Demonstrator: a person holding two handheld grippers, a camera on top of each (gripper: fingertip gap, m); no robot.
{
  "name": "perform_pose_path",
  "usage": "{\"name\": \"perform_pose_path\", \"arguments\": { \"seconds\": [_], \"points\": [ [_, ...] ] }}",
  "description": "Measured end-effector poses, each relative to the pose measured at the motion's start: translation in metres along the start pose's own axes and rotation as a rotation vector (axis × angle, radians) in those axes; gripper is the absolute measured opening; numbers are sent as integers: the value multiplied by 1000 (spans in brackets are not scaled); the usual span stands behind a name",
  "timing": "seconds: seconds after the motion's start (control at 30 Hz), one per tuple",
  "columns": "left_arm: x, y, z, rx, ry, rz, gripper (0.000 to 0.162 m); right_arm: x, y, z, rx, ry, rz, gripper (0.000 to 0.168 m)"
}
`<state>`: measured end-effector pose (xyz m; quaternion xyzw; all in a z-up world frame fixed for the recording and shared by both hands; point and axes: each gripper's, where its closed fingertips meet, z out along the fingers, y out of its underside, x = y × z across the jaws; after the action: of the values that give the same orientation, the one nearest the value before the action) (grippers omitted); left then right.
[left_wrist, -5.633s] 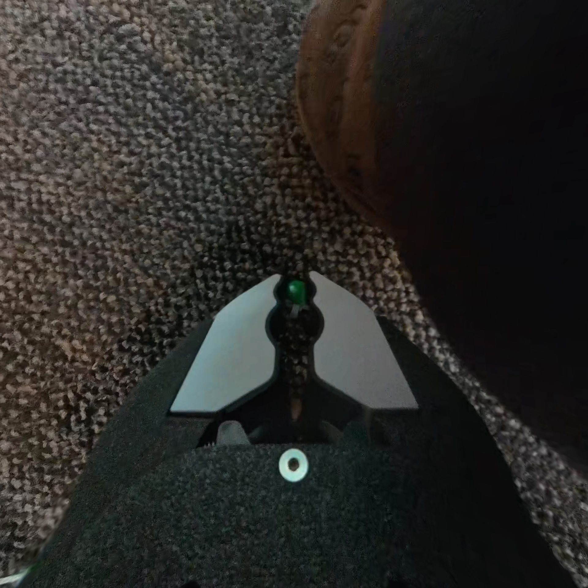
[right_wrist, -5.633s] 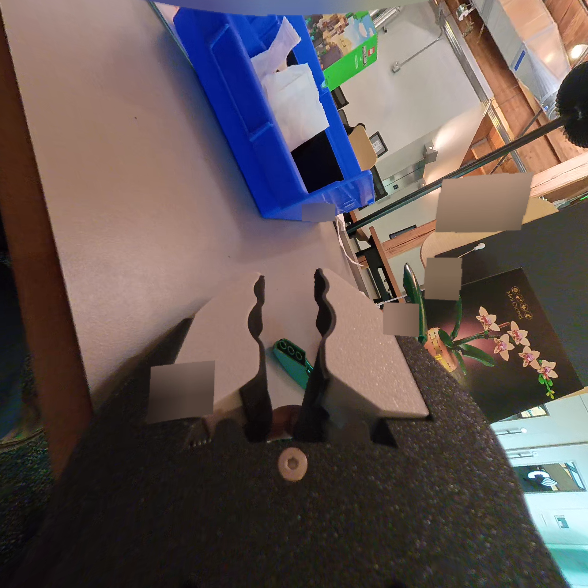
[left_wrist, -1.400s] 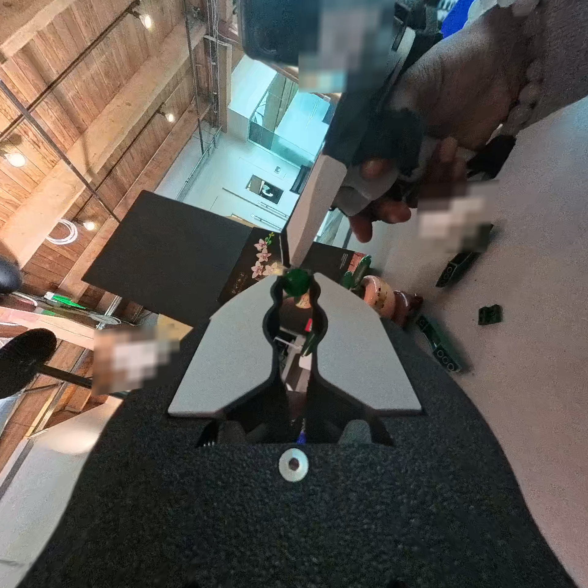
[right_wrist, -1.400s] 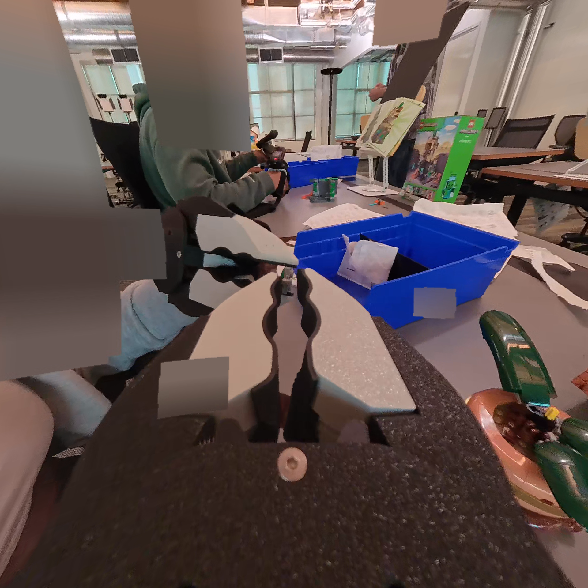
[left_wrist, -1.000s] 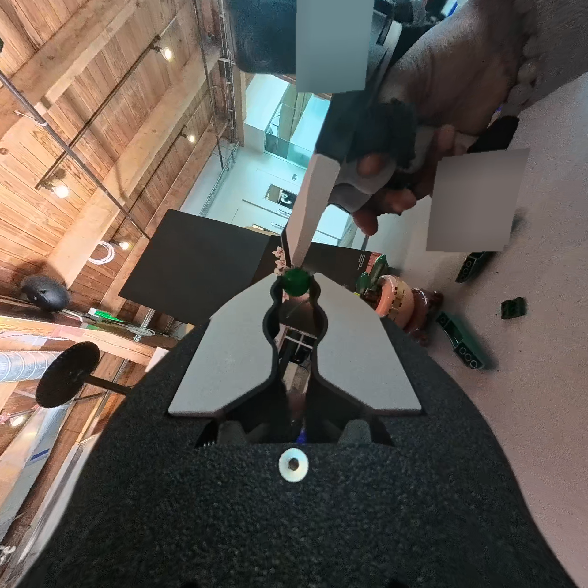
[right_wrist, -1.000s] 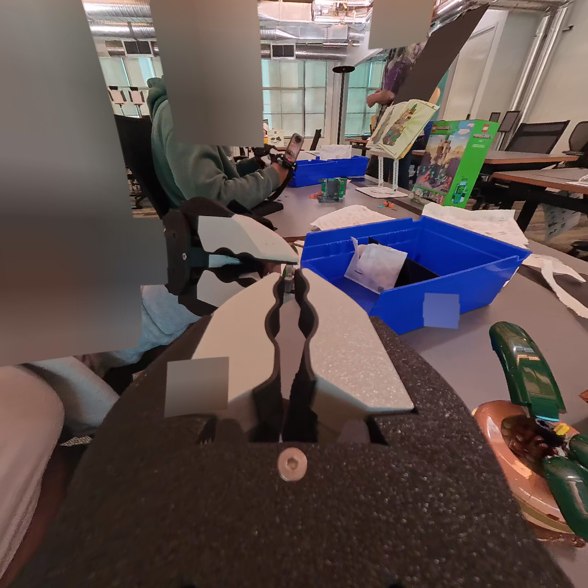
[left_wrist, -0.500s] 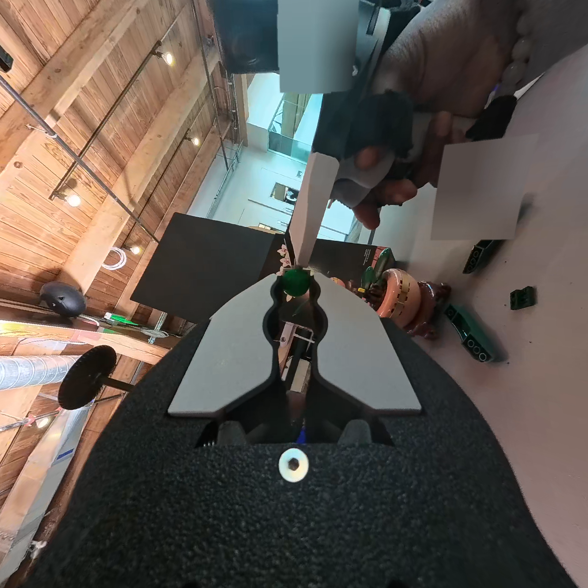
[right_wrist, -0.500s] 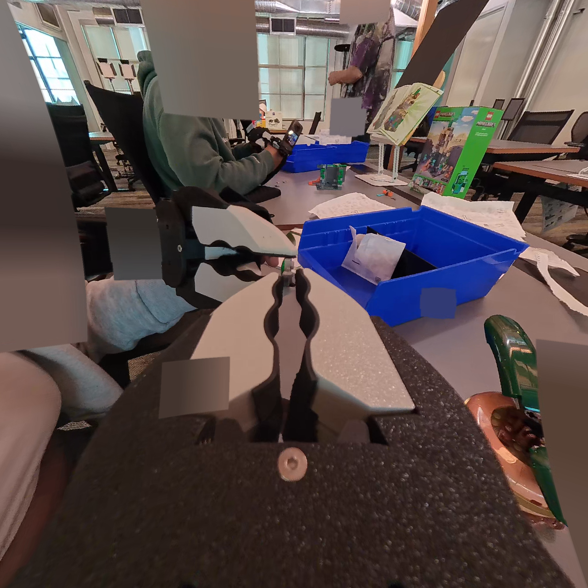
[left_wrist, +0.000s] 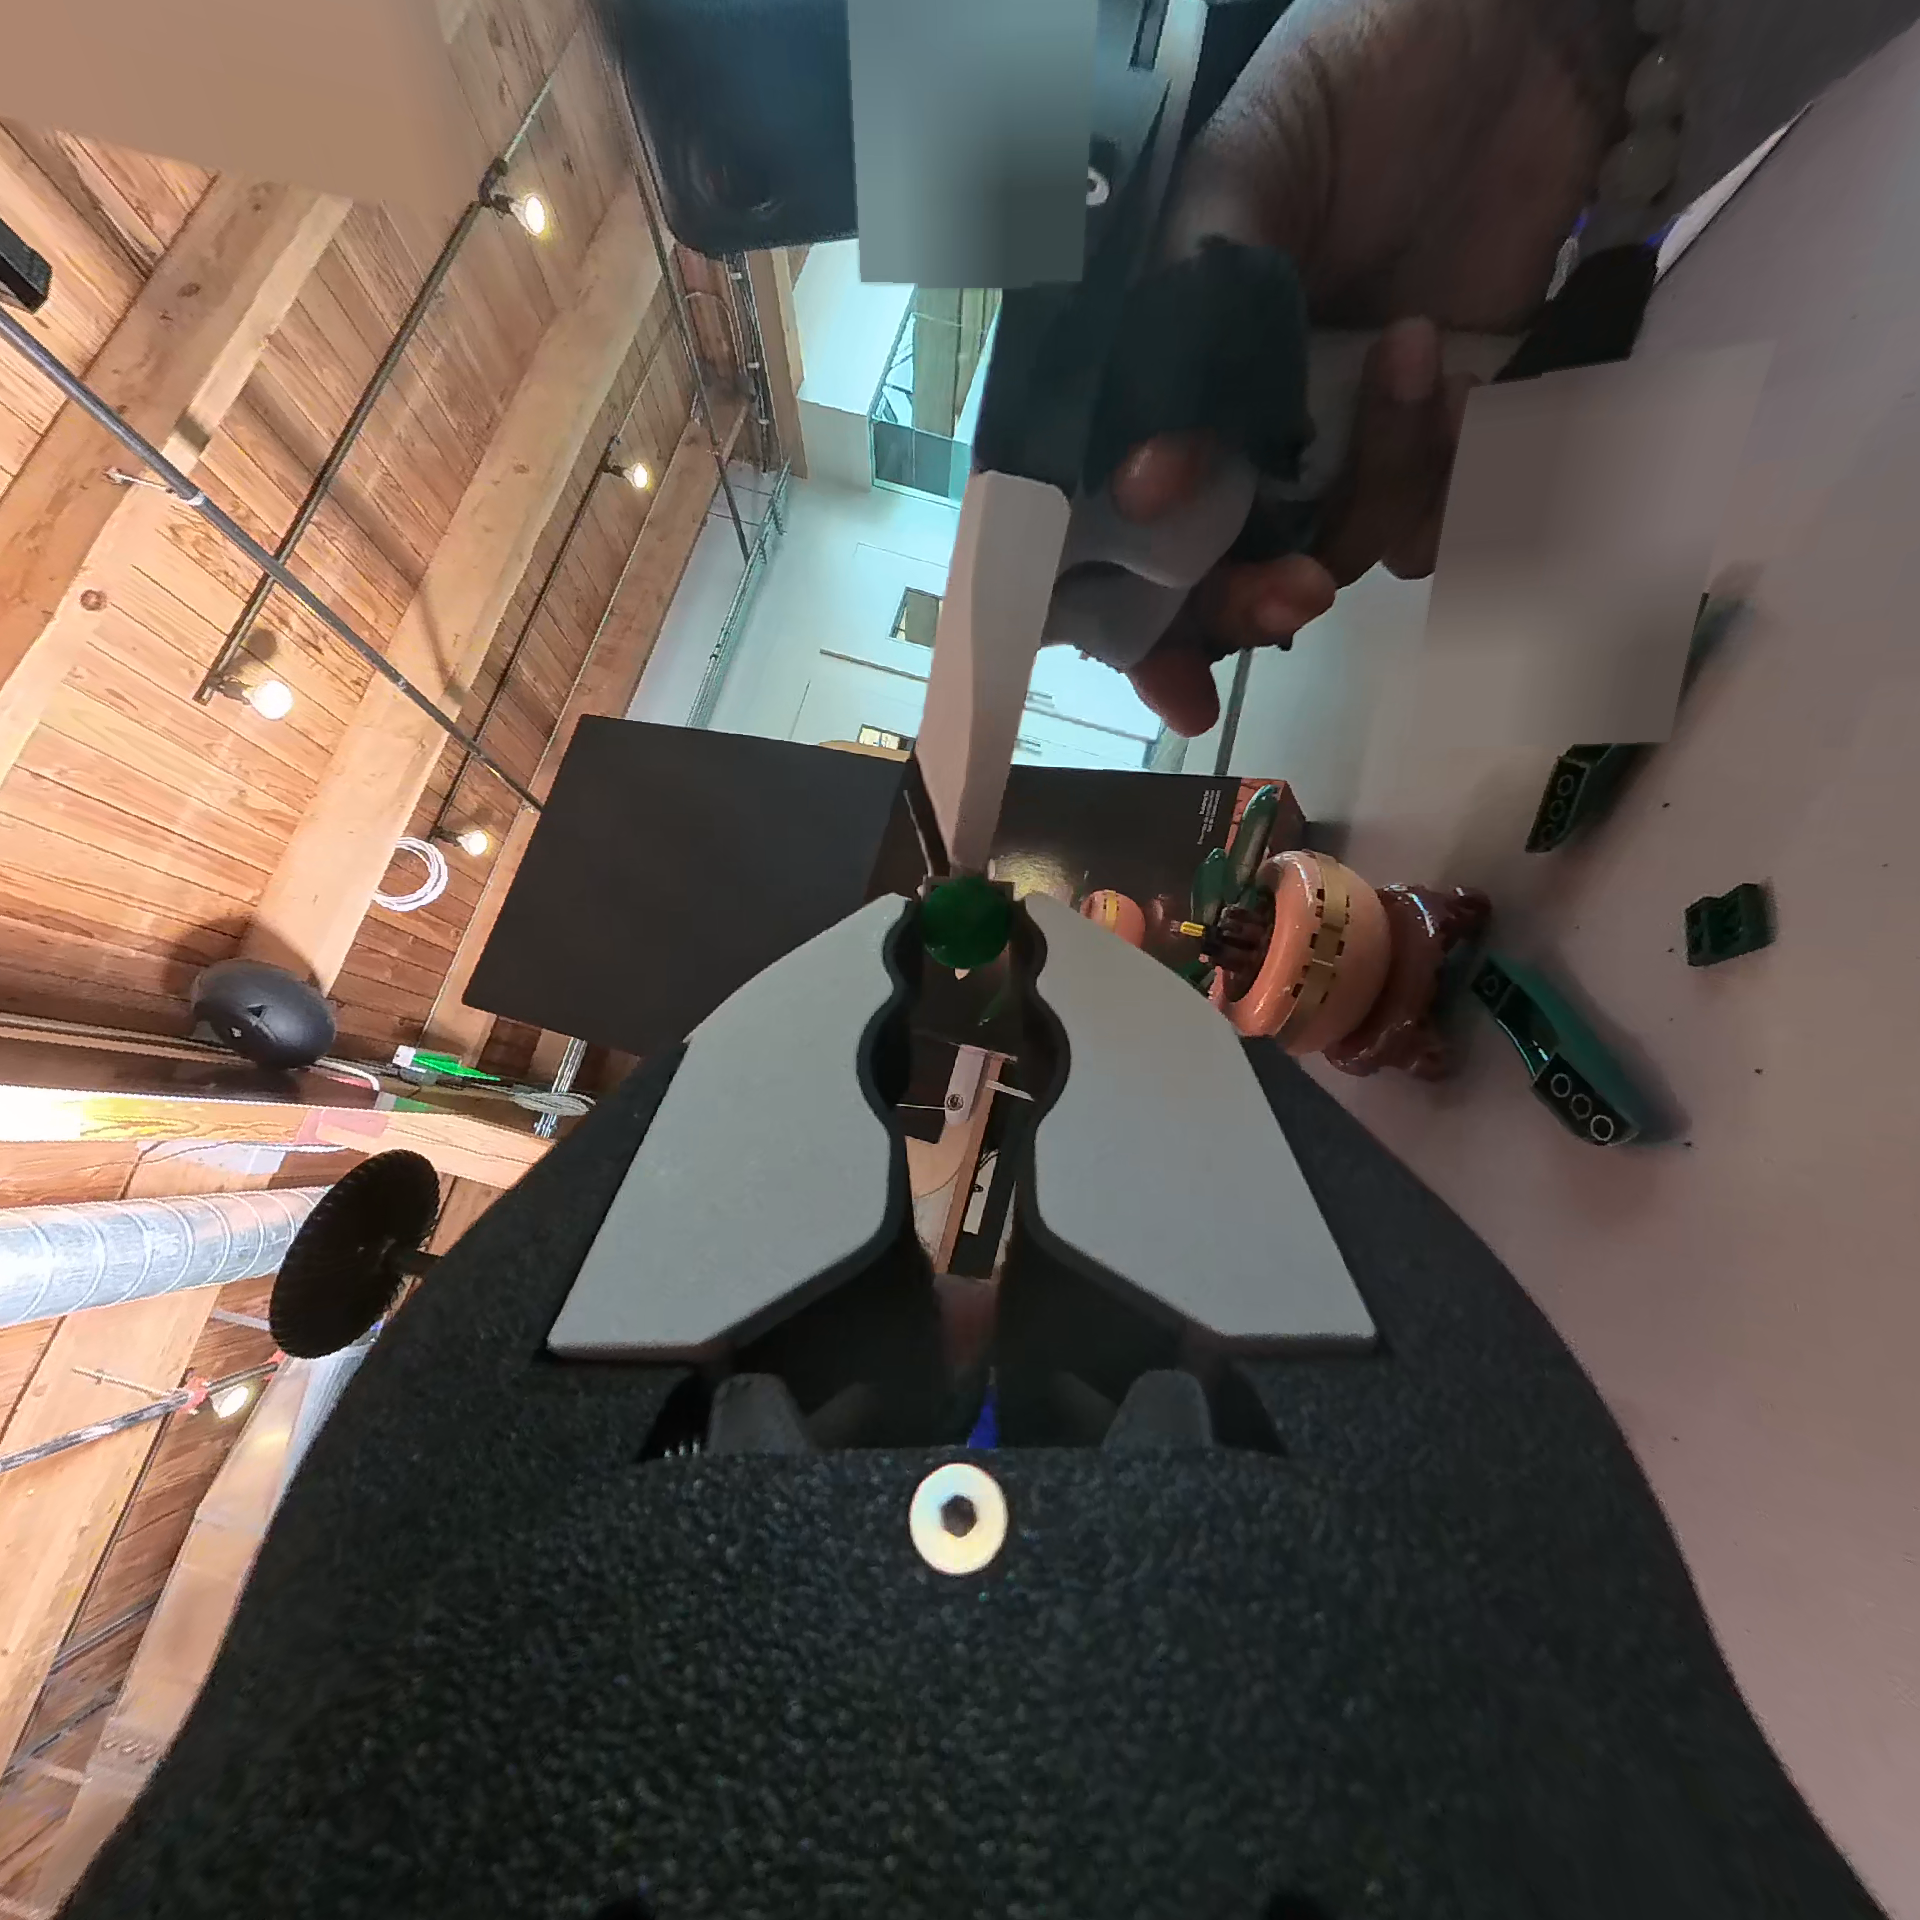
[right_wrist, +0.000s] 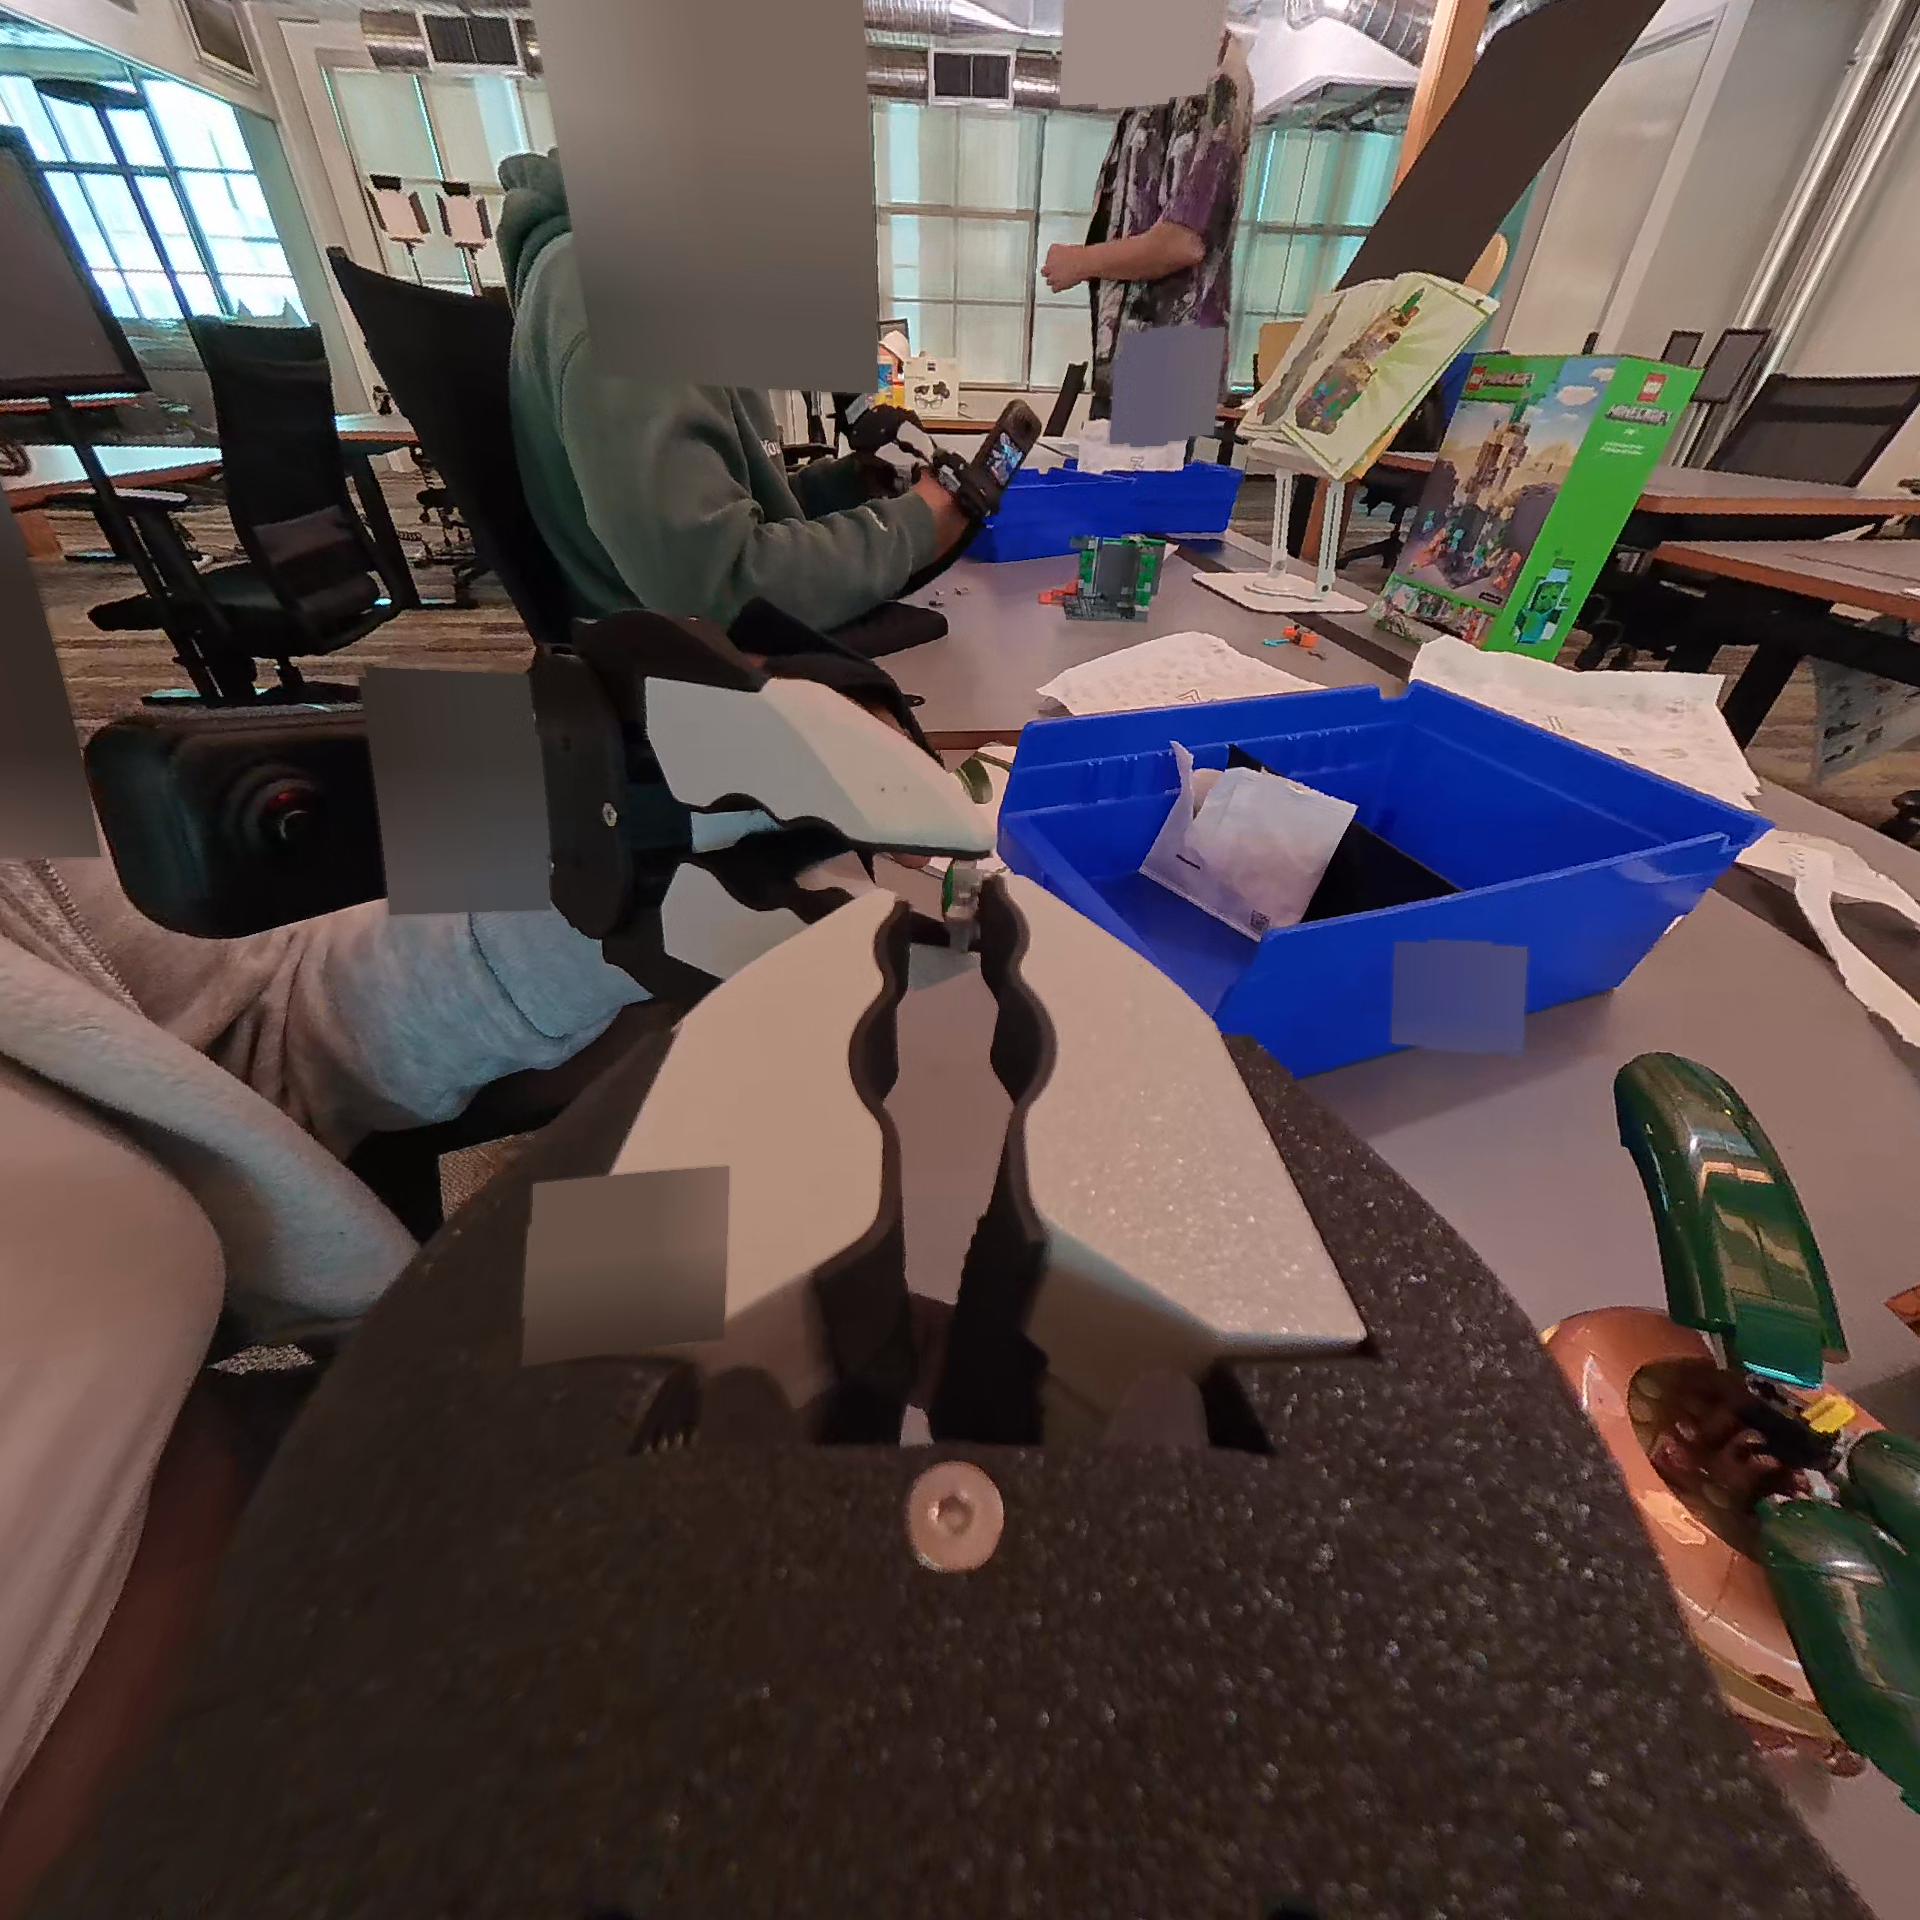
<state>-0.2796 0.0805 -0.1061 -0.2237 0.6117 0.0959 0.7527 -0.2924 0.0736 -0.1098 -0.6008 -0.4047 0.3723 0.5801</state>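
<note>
- Pinching a small green round piece (left_wrist: 966, 921), your left gripper (left_wrist: 964, 914) was clamped shut in mid-air.
- Your right gripper (right_wrist: 964, 902), closed on a small grey piece (right_wrist: 964, 896), met it tip to tip; either part could have slipped, judging by the shallow holds.

2 blue bins (right_wrist: 1351, 997), approx 3 loose green bricks (left_wrist: 1725, 923)

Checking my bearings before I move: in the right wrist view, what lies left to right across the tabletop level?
left gripper → right gripper shut on a small grey piece → blue bin → green-leaved brick plant in its pot
</note>
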Motion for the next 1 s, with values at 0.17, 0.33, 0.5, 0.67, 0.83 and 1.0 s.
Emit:
{"name": "perform_pose_path", "arguments": {
  "seconds": [0.17,0.33,0.5,0.67,0.83,1.0],
  "points": [
    [-1,-3,0,5,-7,3,15,1,1,-1,-1,11,-8,8],
    [-3,-3,1,5,-13,13,15,0,0,0,-8,12,-18,6],
    [-2,-2,1,7,-11,9,15,3,2,1,-24,34,-77,5],
    [-9,0,-1,46,-14,-257,25,2,-9,-1,26,94,-285,5],
    [-22,-6,-10,251,185,-1046,31,-8,-25,-11,98,249,-793,4],
    [-47,-13,-18,538,383,-1797,27,-19,-26,-13,51,495,-1415,5]
  ]
}}
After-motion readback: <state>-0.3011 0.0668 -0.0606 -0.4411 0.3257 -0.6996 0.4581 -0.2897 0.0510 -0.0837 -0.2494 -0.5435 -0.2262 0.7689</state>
